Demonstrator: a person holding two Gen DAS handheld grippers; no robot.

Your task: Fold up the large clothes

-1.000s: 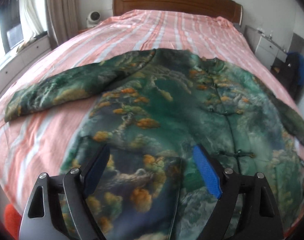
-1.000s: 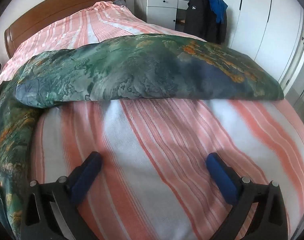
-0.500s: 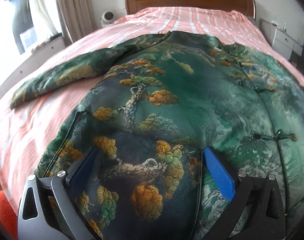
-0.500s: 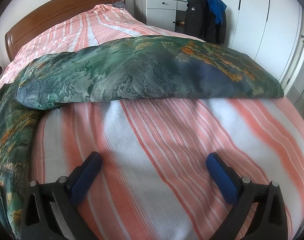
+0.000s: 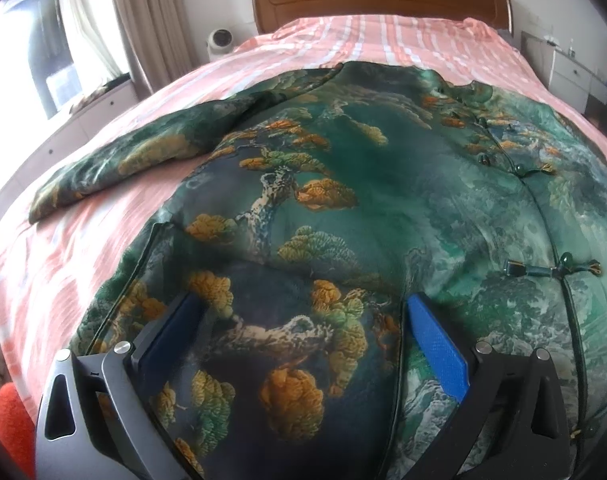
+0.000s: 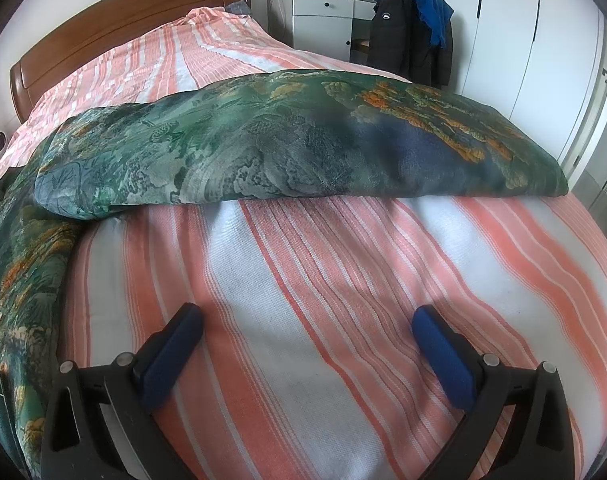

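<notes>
A large green jacket (image 5: 383,184) printed with pine trees and orange blossoms lies face up on the bed, knot buttons down its front. Its left sleeve (image 5: 119,168) stretches out to the left. My left gripper (image 5: 303,316) is open, low over the jacket's lower front panel, with the fabric between its blue fingers. In the right wrist view the other sleeve (image 6: 303,140) lies stretched across the striped bedspread (image 6: 343,300), and the jacket's body (image 6: 19,280) runs down the left edge. My right gripper (image 6: 307,328) is open and empty over bare bedspread, short of the sleeve.
The wooden headboard (image 5: 379,0) stands at the far end. A window and curtain (image 5: 143,24) are left of the bed. A white dresser (image 6: 323,20), a chair with a dark coat (image 6: 411,36) and white wardrobes (image 6: 535,60) stand right of the bed. A red object (image 5: 11,416) sits below the bed's near-left corner.
My left gripper has moved forward and lower over the jacket, so the fabric fills the view. The right gripper has stayed almost still.
</notes>
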